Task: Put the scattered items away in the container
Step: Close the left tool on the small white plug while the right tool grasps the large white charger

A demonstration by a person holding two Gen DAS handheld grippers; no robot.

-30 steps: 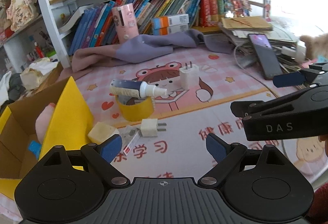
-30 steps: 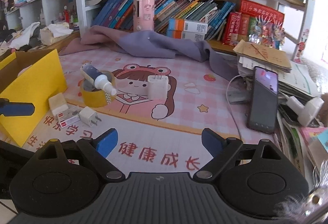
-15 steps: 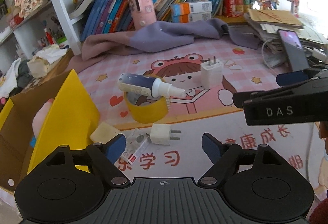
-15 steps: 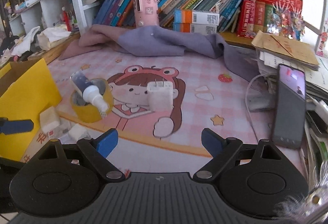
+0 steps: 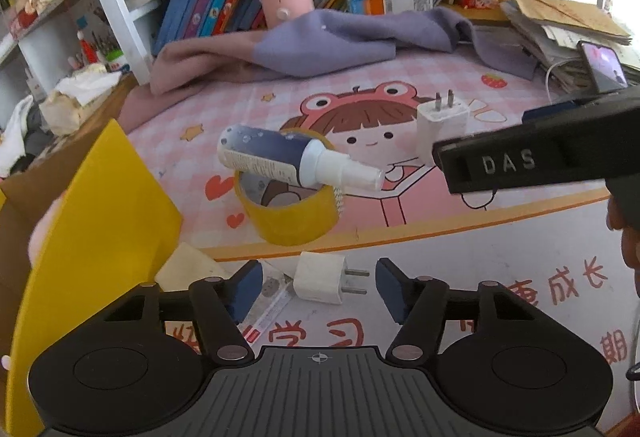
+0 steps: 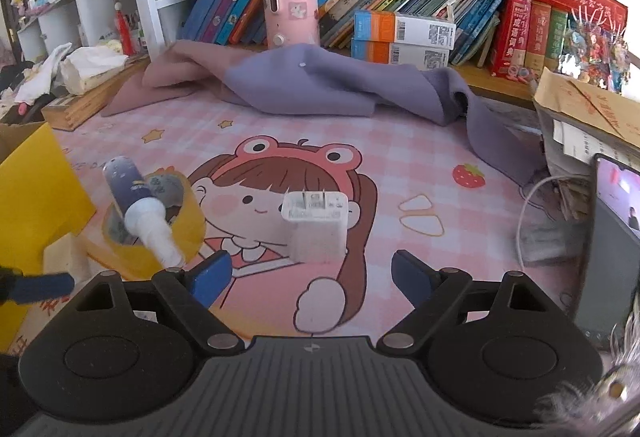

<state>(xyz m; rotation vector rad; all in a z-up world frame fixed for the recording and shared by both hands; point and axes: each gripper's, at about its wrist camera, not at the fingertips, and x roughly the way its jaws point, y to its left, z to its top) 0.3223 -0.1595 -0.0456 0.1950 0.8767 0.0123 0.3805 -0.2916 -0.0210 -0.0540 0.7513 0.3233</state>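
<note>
Letters "DAS" stood in white on the black side of the right gripper (image 5: 532, 157), which reached in from 3 o'clock in the left wrist view. Red Chinese words ran along the white edge of the pink cartoon mat (image 5: 500, 237), too cut off for me to read.

At 6 o'clock in that view, the small white plug (image 5: 318, 283) lay flat on the mat between the blue pads of the left gripper (image 5: 319, 287). Its long side ran 9 to 3 o'clock, and its two metal pins pointed to 3 o'clock. The claw was closing around it, but the pads were not pressing on it.

Just up from the plug sat the yellow tape roll (image 5: 292, 215). A spray bottle (image 5: 296, 159) lay across the top of the roll, its white nozzle pointing to 3 o'clock. A pale block (image 5: 188, 269) and a clear packet (image 5: 268, 297) lay at 9 o'clock from the plug. The yellow-lined cardboard box (image 5: 100, 221) stood open at 9 o'clock.

In the right wrist view, a bigger white charger (image 6: 316, 229) stood on end, pins pointing up, just ahead of the right claw (image 6: 312, 277). That claw's fingers were wide apart with nothing in them. A phone (image 6: 616, 237) lay at 3 o'clock, and a purple cloth (image 6: 320, 85) was heaped at 12 o'clock under the books.
</note>
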